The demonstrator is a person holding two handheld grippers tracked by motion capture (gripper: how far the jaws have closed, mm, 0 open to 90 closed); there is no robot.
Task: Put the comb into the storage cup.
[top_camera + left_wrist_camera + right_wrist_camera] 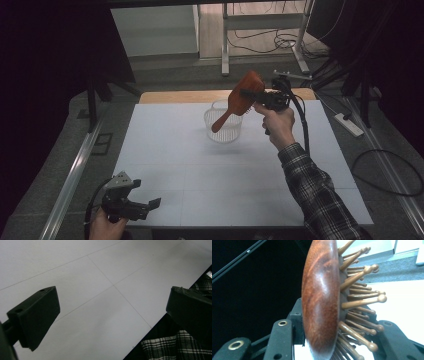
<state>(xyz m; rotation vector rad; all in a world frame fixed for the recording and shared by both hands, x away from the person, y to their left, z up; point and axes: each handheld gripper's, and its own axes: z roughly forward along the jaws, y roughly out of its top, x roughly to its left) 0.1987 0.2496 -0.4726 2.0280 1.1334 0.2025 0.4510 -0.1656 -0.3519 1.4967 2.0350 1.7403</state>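
The right tool (pixel 251 96) is clamped on a reddish-brown wooden paddle hairbrush (pixel 239 99), which it holds in the air above the far part of the white, grid-lined worktop (pixel 240 185). In the high view the brush hangs tilted: its broad oval head sits up by the tool, and its slim handle slants down and to the left, with the handle's end in front of a clear, ribbed plastic basket (pixel 223 126) that stands on the worktop. Whether the handle touches the basket cannot be told.

In the right gripper view the brush head (pixel 320 300) is seen edge-on between the two black jaws. Its back is smooth, rounded and polished, with darker grain streaks and a soft sheen down the middle. From the other face stand many light wooden pins with small ball tips, set in a dark pad and fanning outward. One jaw presses on the smooth back; the other sits among the pins.

The left tool (pixel 131 202) is held low at the near left corner of the worktop, close above the surface. In the left gripper view its jaws stand wide apart with nothing but bare worktop between them, and a plaid sleeve (pixel 175 346) lies at the edge.
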